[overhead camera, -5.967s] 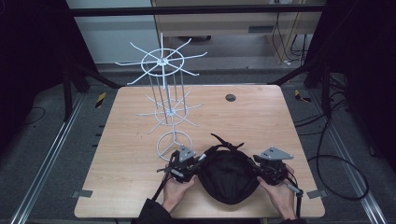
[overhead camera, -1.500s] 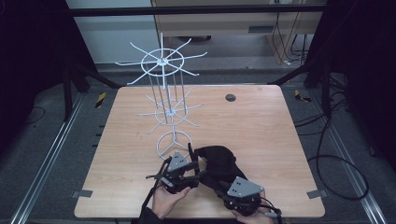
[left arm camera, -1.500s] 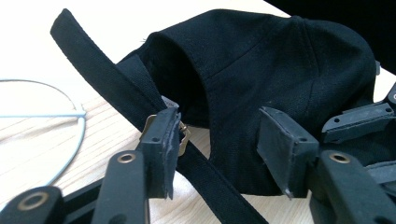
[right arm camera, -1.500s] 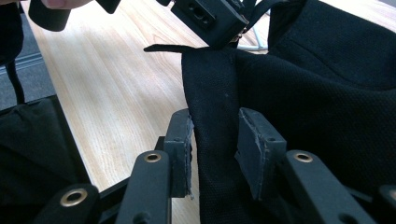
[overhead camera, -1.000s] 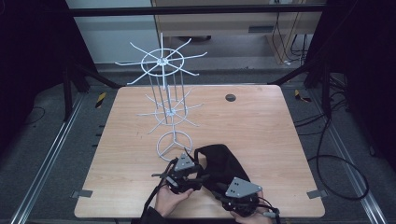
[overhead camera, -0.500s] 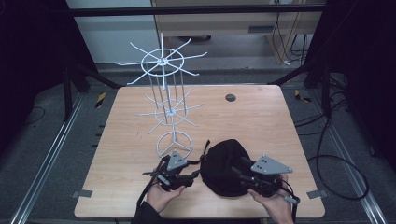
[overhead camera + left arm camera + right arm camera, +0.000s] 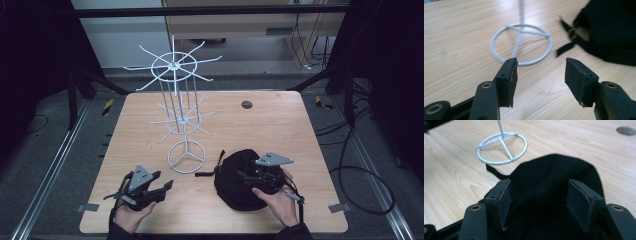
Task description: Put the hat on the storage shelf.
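Right gripper view: the right gripper [image 7: 537, 202] hangs jaws apart over the soft black fabric cap [image 7: 554, 177], which lies on the pale wooden table [image 7: 574, 142]. Best to pinch the crown's button squarely. The left gripper [image 7: 539, 75], jaws apart, holds nothing; the white wire rack's ring base [image 7: 521, 43] lies ahead of it.

Cap [image 7: 240, 177] on table [image 7: 280, 125], right of rack [image 7: 179, 120] base.
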The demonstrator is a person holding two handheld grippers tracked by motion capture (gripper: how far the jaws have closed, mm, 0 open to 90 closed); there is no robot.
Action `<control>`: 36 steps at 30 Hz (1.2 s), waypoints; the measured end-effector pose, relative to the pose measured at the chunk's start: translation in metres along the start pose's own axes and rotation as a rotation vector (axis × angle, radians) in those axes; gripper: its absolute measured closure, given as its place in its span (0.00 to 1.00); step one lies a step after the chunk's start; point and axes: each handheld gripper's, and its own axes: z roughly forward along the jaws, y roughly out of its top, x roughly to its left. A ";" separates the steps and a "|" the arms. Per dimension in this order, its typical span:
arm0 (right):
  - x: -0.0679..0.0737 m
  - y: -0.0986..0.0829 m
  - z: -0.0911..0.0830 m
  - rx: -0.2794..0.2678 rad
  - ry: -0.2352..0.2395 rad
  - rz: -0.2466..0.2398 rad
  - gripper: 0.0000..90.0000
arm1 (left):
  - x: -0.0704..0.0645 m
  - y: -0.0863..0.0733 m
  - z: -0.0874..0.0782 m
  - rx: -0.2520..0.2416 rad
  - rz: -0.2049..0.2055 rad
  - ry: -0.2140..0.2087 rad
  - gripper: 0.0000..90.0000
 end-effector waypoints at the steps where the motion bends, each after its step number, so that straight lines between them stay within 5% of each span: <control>1: 0.001 0.000 0.003 0.017 -0.007 -0.002 0.41 | 0.005 -0.002 -0.002 -0.005 -0.010 0.010 0.48; 5: 0.001 -0.003 0.013 0.077 -0.011 0.005 0.45 | 0.029 -0.013 -0.010 -0.037 -0.099 0.064 0.48; 9: 0.002 -0.005 0.018 0.119 -0.022 0.006 0.57 | 0.040 -0.017 -0.009 -0.033 -0.116 0.101 0.48; 14: 0.002 -0.002 0.018 0.160 -0.089 0.027 0.77 | 0.049 -0.022 -0.007 -0.017 -0.156 0.118 0.48; 22: -0.003 0.002 0.002 0.113 -0.138 0.043 0.83 | 0.063 -0.031 -0.006 -0.004 -0.193 0.169 0.47; 31: -0.013 0.011 -0.028 0.005 -0.107 0.026 0.95 | 0.065 -0.034 -0.003 0.017 -0.190 0.178 0.46; 36: -0.015 0.014 -0.036 0.001 -0.107 0.009 0.96 | 0.065 -0.034 -0.002 0.020 -0.193 0.176 0.46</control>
